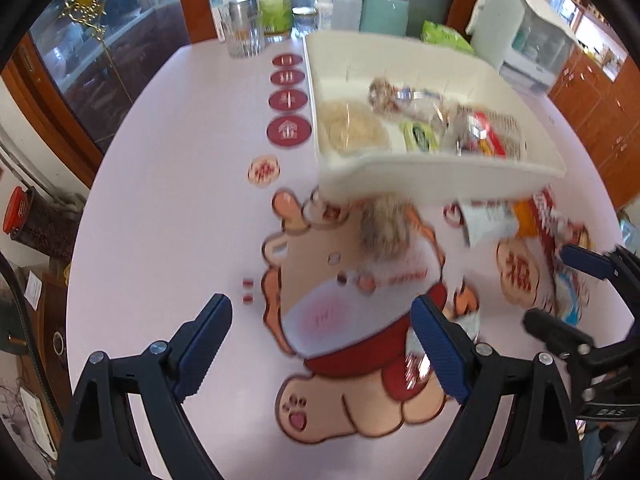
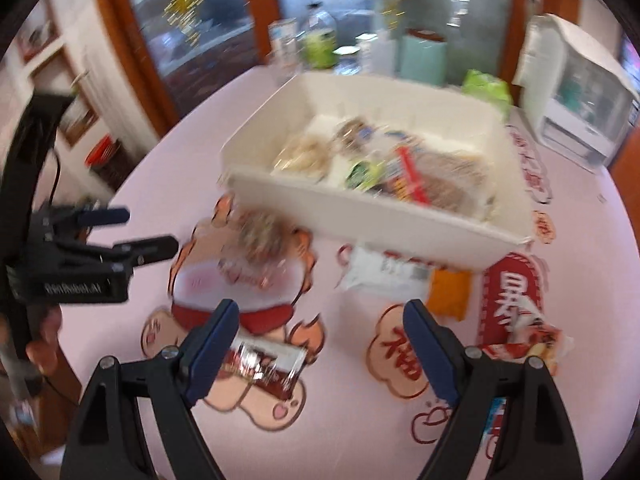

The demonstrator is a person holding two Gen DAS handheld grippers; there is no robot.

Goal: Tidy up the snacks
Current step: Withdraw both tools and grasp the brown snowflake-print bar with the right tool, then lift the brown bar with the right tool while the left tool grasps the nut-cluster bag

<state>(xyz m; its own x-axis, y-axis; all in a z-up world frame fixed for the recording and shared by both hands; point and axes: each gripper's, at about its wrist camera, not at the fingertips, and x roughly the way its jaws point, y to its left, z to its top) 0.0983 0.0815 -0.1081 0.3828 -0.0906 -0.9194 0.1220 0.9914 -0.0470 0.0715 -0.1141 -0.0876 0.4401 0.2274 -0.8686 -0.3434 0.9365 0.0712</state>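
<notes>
Both jaws spread, empty, over loose snacks on pink tabletop.
Left gripper [image 1: 320,344]: nothing between jaws; puffed clear bag [image 1: 386,226] ahead, touching white bin [image 1: 400,178]. Right gripper [image 2: 320,352]: foil-wrapped bar [image 2: 266,366] just inside left jaw; white packet [image 2: 380,270] and orange packet [image 2: 450,292] ahead. Judged light, crinkly, slippery; pinch the bar across its flat middle, gently.
</notes>
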